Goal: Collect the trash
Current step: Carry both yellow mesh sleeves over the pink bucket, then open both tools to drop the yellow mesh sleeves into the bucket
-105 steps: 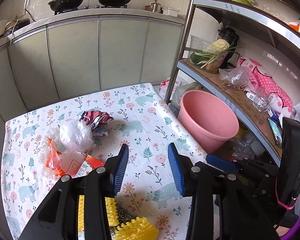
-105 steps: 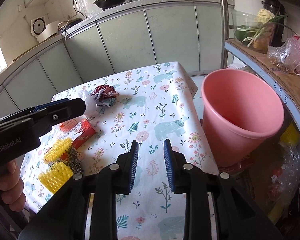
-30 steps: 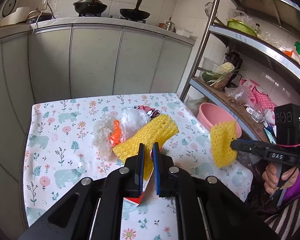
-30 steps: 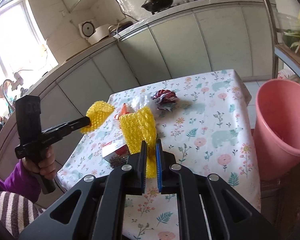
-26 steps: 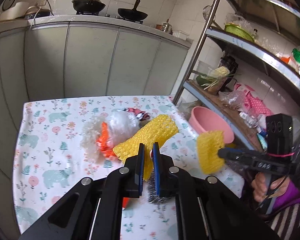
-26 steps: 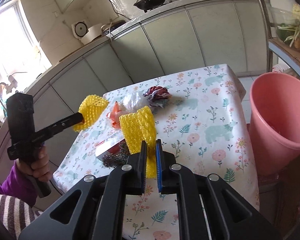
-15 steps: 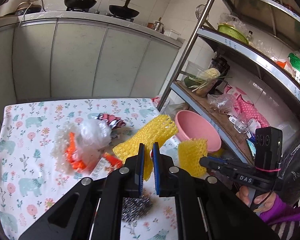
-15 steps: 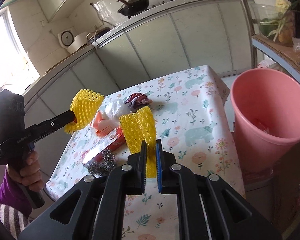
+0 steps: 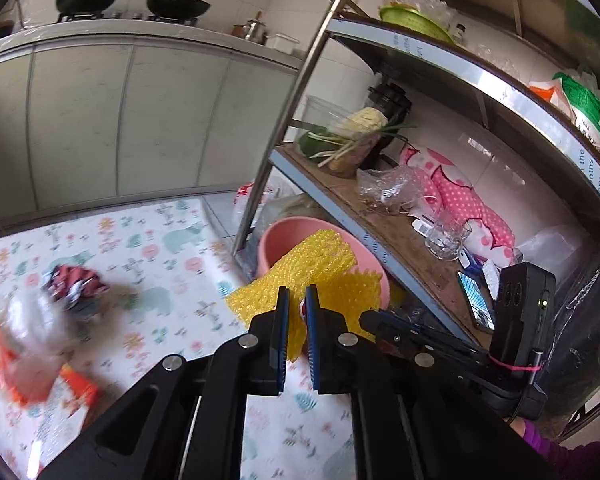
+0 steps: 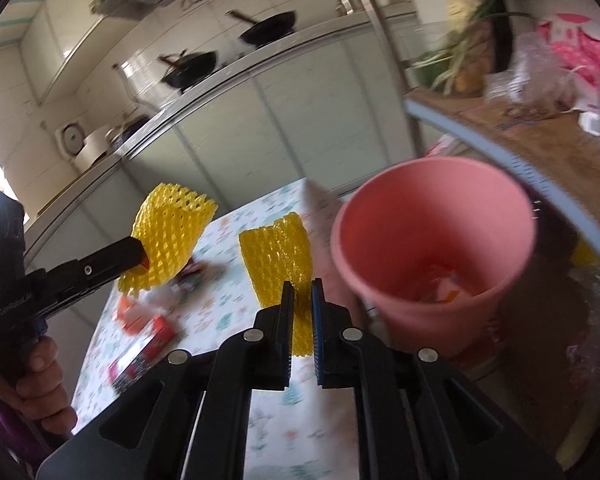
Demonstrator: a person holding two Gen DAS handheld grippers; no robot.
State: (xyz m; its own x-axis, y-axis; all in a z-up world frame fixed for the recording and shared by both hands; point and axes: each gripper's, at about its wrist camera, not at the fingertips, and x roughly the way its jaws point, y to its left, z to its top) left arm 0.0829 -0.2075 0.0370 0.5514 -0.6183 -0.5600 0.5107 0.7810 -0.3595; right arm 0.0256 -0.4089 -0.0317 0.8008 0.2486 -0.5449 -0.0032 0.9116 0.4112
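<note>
Pinched between the pressed-together pads of the left gripper point(image 9: 296, 322), one yellow foam fruit net point(image 9: 312, 258) is held fanning up toward 12 o'clock, in front of the pink plastic bucket point(image 9: 272, 240). A second yellow foam net point(image 10: 276, 256) is clamped in the same way by the right gripper point(image 10: 301, 320), its jaws closed on the lower edge of the mesh. In the right wrist view this net is seen just left of the bucket point(image 10: 432, 240), which lies at 1 o'clock from the fingertips, and the left gripper's net point(image 10: 172, 232) is seen at 10 o'clock, held out over the counter point(image 10: 236, 304).

Both nets are soft, open-celled mesh sleeves, flattened and ribbed. The bucket is round, smooth and tapered, and some pale and orange scraps are seen at its bottom. The counter is covered by a floral cloth. Left on it, blurred, are a crumpled dark red wrapper point(image 9: 76, 284), a clear plastic bag point(image 9: 32, 320) and an orange-red packet point(image 9: 80, 390). Two nets, two grippers and one bucket are counted.
</note>
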